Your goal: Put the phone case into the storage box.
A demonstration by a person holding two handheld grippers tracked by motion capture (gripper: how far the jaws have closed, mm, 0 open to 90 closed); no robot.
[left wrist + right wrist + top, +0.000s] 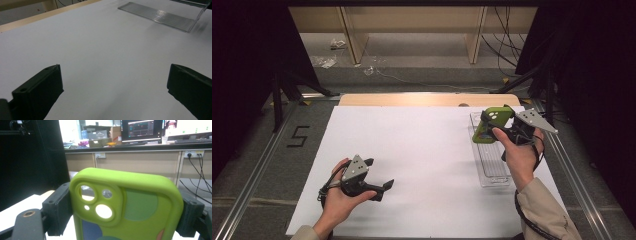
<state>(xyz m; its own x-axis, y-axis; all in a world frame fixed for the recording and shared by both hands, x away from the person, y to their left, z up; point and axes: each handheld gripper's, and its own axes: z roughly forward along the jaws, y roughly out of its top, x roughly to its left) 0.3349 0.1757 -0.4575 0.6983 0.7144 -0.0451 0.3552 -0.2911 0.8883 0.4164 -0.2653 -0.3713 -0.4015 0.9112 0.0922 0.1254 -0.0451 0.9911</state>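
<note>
A lime-green phone case (488,131) with camera cut-outs is held up in the air at the right, over the far end of a clear plastic tray (493,167). My right gripper (498,118) is shut on it, one black jaw pressing each long edge. In the right gripper view the case (140,195) stands upright between the jaws of that gripper (126,213), back side toward the camera. My left gripper (380,173) rests low at the near left of the white sheet (412,150), held still in a hand. It stands open (115,72) with bare sheet between its jaws.
The clear tray (160,16) lies lengthwise along the sheet's right edge. A wooden board edge (427,99) borders the far side. Black stand legs (282,90) and cables (507,45) are beyond the table. A desk with a monitor (141,130) is in the background.
</note>
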